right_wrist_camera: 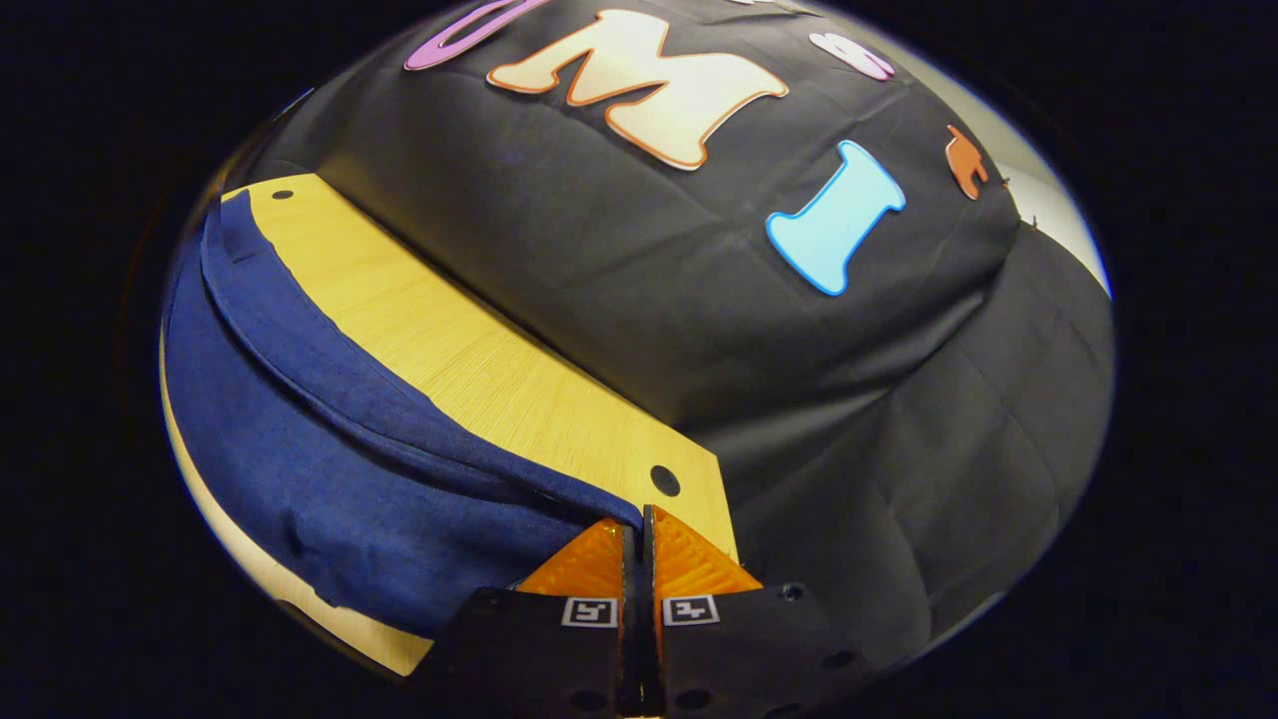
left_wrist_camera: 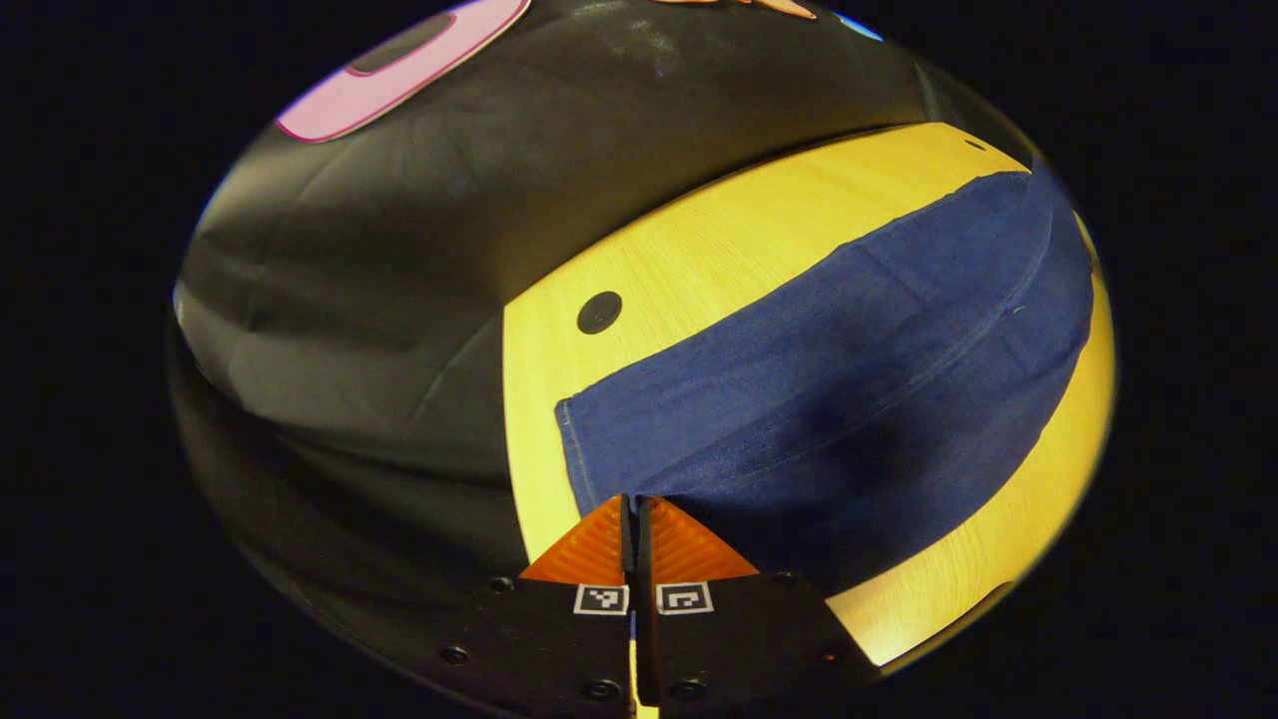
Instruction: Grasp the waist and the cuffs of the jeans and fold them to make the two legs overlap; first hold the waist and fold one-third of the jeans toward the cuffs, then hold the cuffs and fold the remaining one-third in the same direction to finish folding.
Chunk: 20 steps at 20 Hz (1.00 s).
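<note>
Left gripper view showed my left tongs (left_wrist_camera: 635,511) closed at the jeans (left_wrist_camera: 819,369) cuff edge on the counter (left_wrist_camera: 689,260); whether denim was pinched, I couldn't tell. My right tongs (right_wrist_camera: 635,529) sat likewise closed at the other end, so I judged a shallow bite could slip on lifting and skew the legs.

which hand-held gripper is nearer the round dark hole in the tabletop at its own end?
Right. The right hand-held gripper, pinching the jeans, sits just below its hole. The left hand-held gripper grips the jeans' edge well below its hole, with denim between.
</note>
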Tool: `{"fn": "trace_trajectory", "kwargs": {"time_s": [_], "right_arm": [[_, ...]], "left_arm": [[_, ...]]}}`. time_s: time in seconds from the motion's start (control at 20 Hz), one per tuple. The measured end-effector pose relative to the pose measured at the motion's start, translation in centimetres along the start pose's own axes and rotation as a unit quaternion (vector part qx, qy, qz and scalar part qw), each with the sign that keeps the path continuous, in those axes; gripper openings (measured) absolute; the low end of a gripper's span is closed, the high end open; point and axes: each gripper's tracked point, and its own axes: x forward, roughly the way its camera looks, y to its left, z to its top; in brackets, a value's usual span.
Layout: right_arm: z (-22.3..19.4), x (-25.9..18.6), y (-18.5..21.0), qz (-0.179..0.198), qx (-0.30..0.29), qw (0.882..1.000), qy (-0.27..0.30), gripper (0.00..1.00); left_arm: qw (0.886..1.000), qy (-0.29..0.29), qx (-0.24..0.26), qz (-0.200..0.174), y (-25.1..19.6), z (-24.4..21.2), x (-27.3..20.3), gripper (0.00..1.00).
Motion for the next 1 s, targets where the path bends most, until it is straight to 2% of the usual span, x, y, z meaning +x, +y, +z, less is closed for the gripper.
{"fn": "trace_trajectory", "kwargs": {"time_s": [0.15,0.25,0.4,0.55,0.65,0.8,1.0], "right_arm": [[-0.5,2.0,0.5,-0.014,0.017,0.999,0.026,0.03],[-0.6,2.2,-0.2,-0.045,0.021,0.998,0.036,0.42],[-0.6,1.1,-1.5,-0.070,0.063,0.994,0.046,1.00],[-1.5,-0.7,-3.6,-0.090,0.103,0.989,0.048,0.99],[-3.4,-1.6,-4.9,-0.095,0.135,0.985,0.058,0.99],[-6.8,-2.1,-6.4,-0.088,0.188,0.975,0.079,1.00],[-11.4,-1.9,-8.6,-0.076,0.254,0.959,0.104,0.99]], "left_arm": [[1.000,-0.008,0.001,-0.008,0.4,0.5,2.5,0.00],[1.000,-0.027,0.001,0.007,1.4,1.1,3.6,0.00],[0.994,-0.098,-0.021,0.045,3.7,3.2,4.1,0.93],[0.987,-0.138,-0.060,0.051,3.3,5.2,1.0,0.93],[0.981,-0.156,-0.107,0.033,2.8,6.5,0.2,0.93],[0.962,-0.197,-0.187,0.001,2.2,10.0,-3.5,0.94],[0.942,-0.243,-0.232,-0.027,1.8,14.3,-8.2,0.95]]}}
